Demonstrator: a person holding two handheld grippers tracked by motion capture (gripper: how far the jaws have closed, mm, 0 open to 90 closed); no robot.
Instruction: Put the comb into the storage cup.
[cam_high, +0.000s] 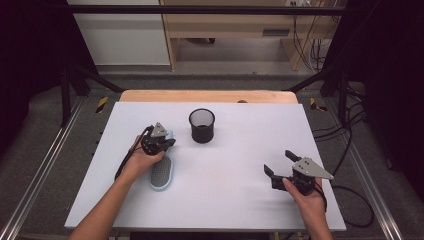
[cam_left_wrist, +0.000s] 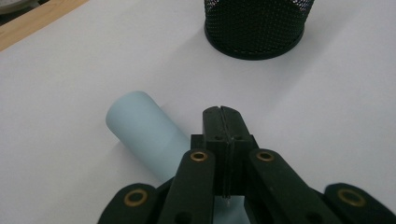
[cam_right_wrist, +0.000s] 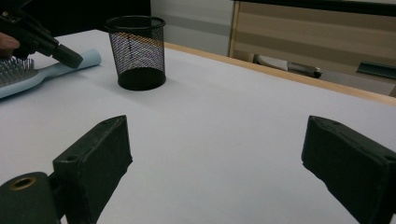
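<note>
The white surface (cam_high: 225, 165) carries a black mesh cup (cam_high: 202, 125) standing upright toward the far side, nothing between it and the pale blue hairbrush (cam_high: 161, 172) lying flat to its left. The left tongs (cam_high: 167, 142), jaws pressed together and empty, sit over the brush handle, hiding part of it. The right tongs (cam_high: 281, 165) gape wide, empty, well apart.

The right gripper (cam_right_wrist: 219, 158) has its two black jaws spread wide above the white table (cam_right_wrist: 224, 116). Farther off, a black mesh cup (cam_right_wrist: 137, 52) stands upright. At far left, the left gripper (cam_right_wrist: 39, 37) hovers over a light-blue hairbrush (cam_right_wrist: 44, 74).
</note>
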